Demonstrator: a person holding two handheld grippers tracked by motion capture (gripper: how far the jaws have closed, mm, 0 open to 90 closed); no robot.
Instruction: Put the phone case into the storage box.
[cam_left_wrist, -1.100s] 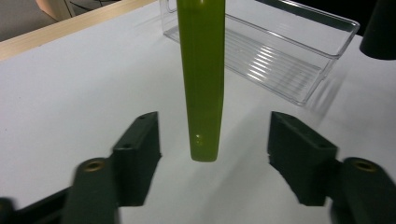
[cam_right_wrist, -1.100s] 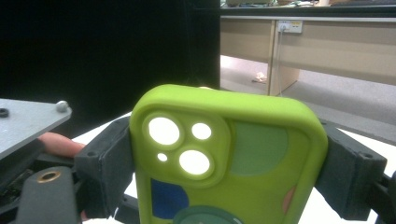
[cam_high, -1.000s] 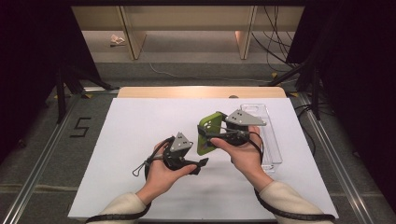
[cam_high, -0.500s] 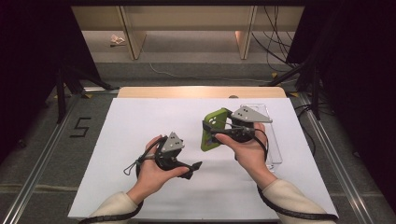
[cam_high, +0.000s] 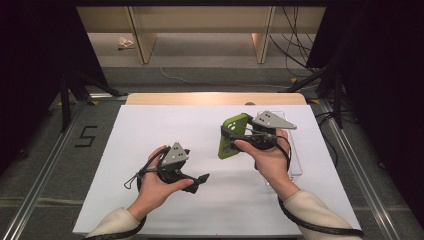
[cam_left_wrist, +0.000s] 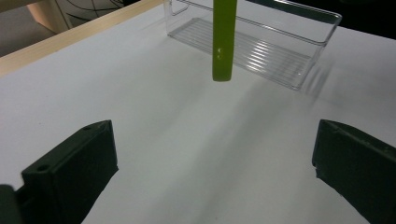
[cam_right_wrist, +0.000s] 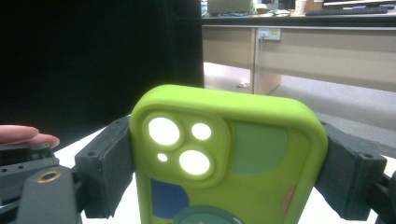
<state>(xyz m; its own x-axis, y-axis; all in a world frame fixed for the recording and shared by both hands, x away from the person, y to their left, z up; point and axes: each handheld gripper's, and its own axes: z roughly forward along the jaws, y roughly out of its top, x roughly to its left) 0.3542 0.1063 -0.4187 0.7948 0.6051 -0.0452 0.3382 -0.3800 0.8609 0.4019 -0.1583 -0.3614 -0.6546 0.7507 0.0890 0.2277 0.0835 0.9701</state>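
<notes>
Now the left gripper (cam_high: 200, 179), lower left of centre in the high view, lies further left of the green phone case (cam_high: 233, 136) than a second ago; its jaws have just been opening and stand wide apart, empty. Right of centre, the right gripper (cam_high: 231, 140) clamps the case by its edges, raised above the white table (cam_high: 150, 130). Behind the right hand lies a clear plastic tray (cam_left_wrist: 261, 44); nothing stands between.

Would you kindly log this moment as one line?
right gripper: shut on green phone case | left gripper: jaws just opened, empty | clear bin: empty
</notes>
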